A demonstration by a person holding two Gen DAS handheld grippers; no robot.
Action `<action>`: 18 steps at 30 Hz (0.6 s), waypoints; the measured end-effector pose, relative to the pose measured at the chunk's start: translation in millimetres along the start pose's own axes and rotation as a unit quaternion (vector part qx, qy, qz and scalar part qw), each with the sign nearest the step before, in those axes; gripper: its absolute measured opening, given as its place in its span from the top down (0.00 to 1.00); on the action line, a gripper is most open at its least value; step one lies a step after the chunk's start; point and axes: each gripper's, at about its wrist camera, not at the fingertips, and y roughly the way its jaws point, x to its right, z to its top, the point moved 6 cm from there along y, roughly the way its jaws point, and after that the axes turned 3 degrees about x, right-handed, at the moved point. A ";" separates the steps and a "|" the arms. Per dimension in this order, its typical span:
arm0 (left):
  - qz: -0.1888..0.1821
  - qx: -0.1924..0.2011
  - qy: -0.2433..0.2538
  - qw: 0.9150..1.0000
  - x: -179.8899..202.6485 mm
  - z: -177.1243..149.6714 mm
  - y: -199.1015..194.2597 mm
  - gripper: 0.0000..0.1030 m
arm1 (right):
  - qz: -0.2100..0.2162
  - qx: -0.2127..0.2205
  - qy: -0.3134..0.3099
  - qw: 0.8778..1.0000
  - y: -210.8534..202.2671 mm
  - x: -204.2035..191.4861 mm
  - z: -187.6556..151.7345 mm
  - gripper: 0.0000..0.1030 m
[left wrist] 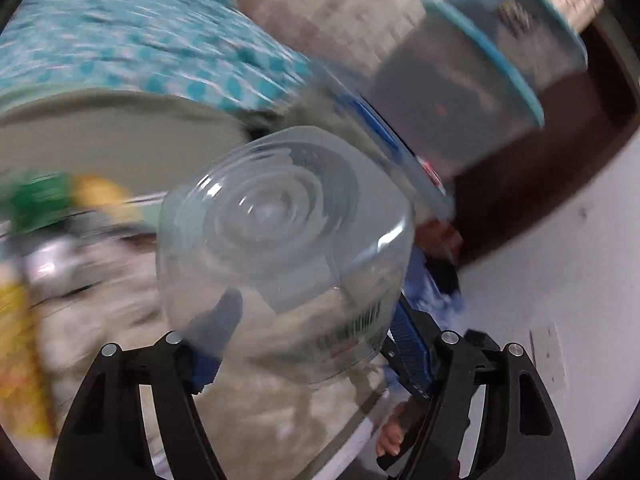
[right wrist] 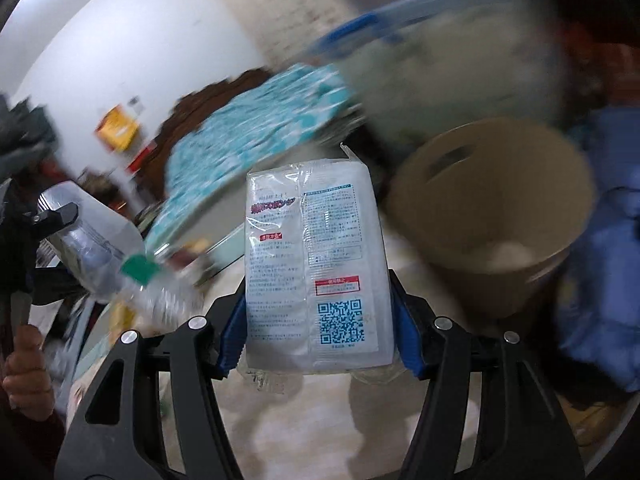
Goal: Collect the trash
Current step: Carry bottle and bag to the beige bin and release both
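Clear bottle (left wrist: pixel 280 248) fills left claw (left wrist: pixel 308 356); packet (right wrist: pixel 316 272) clamped in right claw (right wrist: pixel 318 344)

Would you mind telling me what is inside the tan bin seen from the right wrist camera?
At the bottom of the tan bin lies something pale and crumpled, too blurred to identify. The near wall hides the rest of the floor, so other contents cannot be ruled out.

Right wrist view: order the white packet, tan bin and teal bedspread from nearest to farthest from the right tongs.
1. White packet: clamped in the right tongs, centre.
2. Tan bin: just beyond, to the right, open mouth facing the camera.
3. Teal bedspread: farthest, upper left, behind the packet.
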 end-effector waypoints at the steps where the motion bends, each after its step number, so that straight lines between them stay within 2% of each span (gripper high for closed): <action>1: -0.005 -0.012 0.012 1.000 11.1 4.6 21.0 0.33 | -0.012 0.004 0.006 1.000 0.1 13.5 8.6 0.39; 5: -0.019 -0.048 0.076 0.996 66.9 16.4 103.6 0.33 | -0.058 0.012 0.020 0.998 7.8 54.6 33.8 0.34; 6: -0.019 -0.059 0.087 0.994 76.6 18.4 122.5 0.33 | -0.067 0.012 0.028 0.997 11.2 62.7 37.2 0.29; 7: -0.015 -0.068 0.096 0.993 83.5 18.8 141.2 0.29 | -0.076 0.013 0.034 0.996 13.3 69.7 39.8 0.16; 8: -0.005 -0.075 0.101 0.992 86.8 14.6 154.6 0.14 | -0.091 0.022 0.040 0.995 12.5 76.1 41.8 0.13; 9: 0.023 -0.089 0.106 0.990 86.8 12.6 176.6 0.07 | -0.099 0.028 0.044 0.994 10.8 79.9 41.2 0.13; 11: 0.039 -0.110 0.102 0.988 84.7 8.4 196.5 0.09 | -0.102 0.045 0.055 0.992 2.2 84.5 37.8 0.14; 13: 0.032 -0.112 0.095 0.989 82.1 3.4 194.4 0.09 | -0.106 0.067 0.056 0.991 -7.4 86.1 38.0 0.14; 18: 0.013 -0.070 0.085 0.994 64.9 11.8 145.9 0.09 | -0.115 0.103 0.038 0.987 -22.1 76.6 38.6 0.16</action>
